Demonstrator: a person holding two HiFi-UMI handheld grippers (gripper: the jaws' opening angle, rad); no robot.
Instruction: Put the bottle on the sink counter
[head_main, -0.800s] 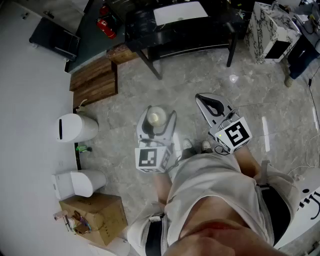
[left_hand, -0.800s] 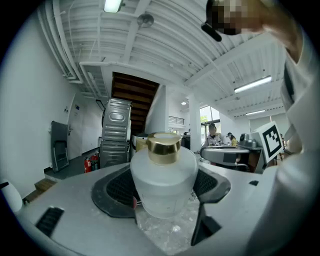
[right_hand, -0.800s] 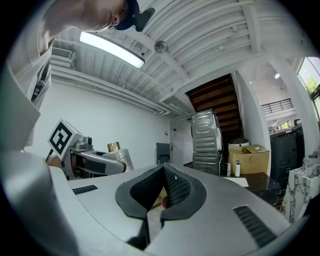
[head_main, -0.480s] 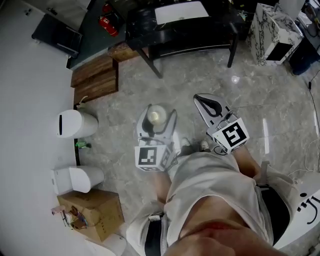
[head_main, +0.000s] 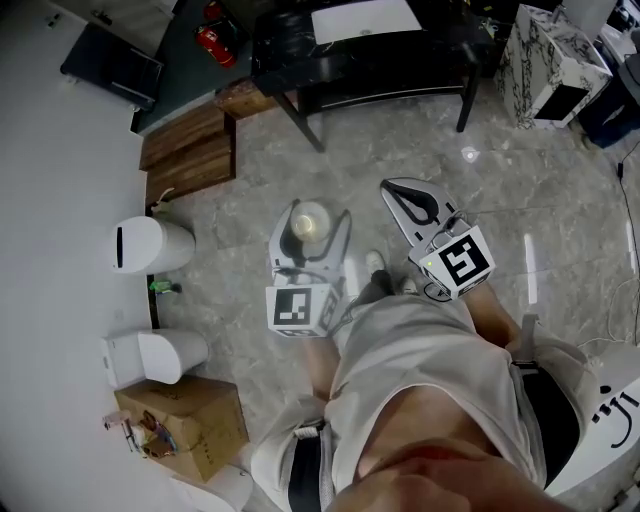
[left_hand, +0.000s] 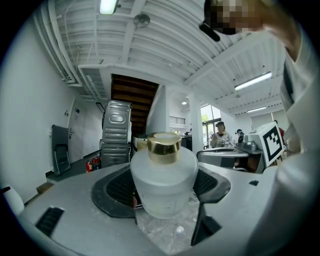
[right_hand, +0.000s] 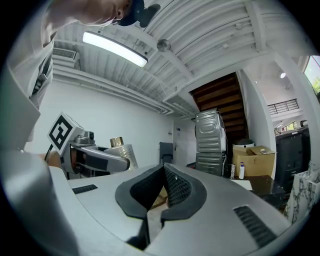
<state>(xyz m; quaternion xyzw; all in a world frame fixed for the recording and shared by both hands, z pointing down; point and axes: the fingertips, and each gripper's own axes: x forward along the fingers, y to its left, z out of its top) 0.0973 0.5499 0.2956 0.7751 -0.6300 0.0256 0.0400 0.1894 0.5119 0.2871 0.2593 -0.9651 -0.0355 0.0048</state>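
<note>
I hold both grippers level in front of my waist, over the marble floor (head_main: 560, 200). My left gripper (head_main: 310, 232) grips the upright frosted bottle (left_hand: 163, 177) between widely spread jaws. My right gripper (right_hand: 163, 169), beside it, has its jaws together, empty.

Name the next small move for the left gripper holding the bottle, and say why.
Probably carry it onward, level, without opening the jaws. The left gripper grips the frosted bottle upright between its pads above bare floor, and no sink counter shows in any view to set it on. The right gripper is shut and empty.
</note>
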